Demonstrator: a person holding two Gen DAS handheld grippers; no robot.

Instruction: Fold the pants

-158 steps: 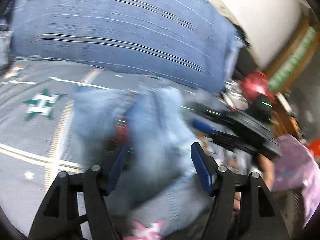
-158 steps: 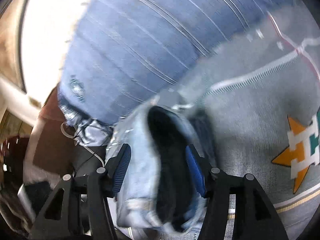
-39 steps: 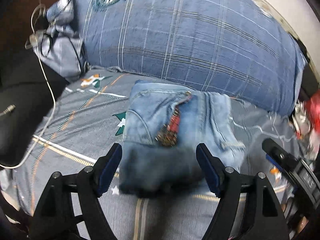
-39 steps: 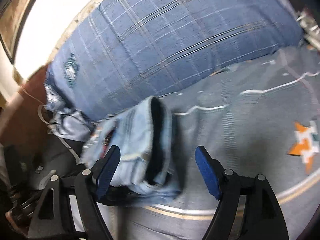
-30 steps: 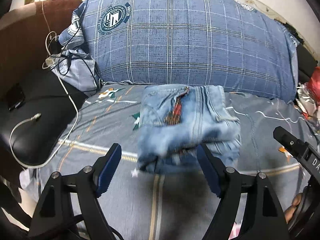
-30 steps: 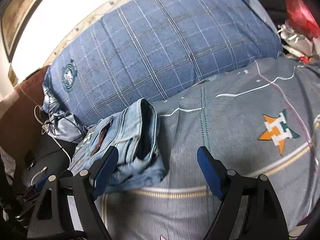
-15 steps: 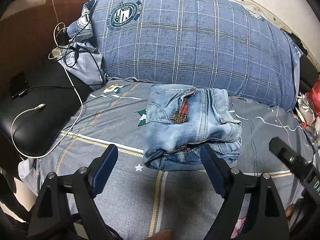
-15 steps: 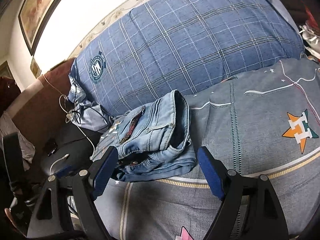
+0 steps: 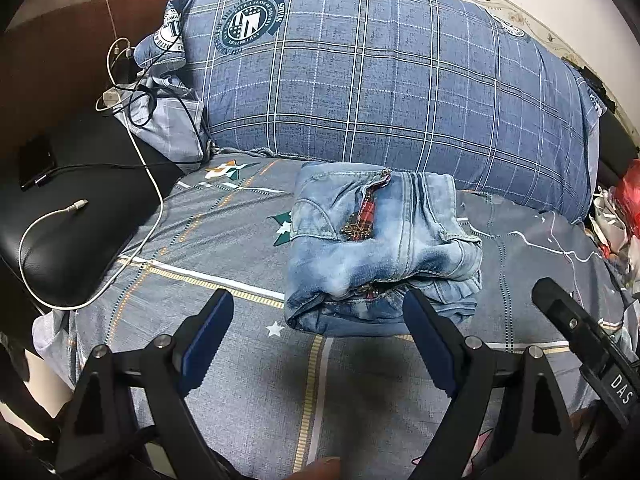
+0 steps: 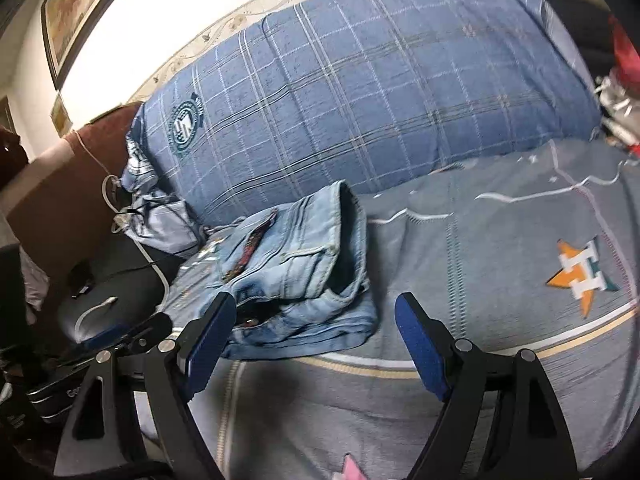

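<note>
The light blue jeans lie folded in a compact bundle on the grey bed sheet, in front of the pillow, with a red plaid patch on top. They also show in the right wrist view. My left gripper is open and empty, just short of the bundle's near edge. My right gripper is open and empty, near the bundle's right side. The right gripper's body shows at the right of the left wrist view.
A large blue plaid pillow stands behind the jeans. A black leather seat with a white cable and a phone is at the left. Red and white clutter lies at the right edge.
Both grippers let go of the jeans and drew back from the bundle. The folded jeans now rest still on the sheet.
</note>
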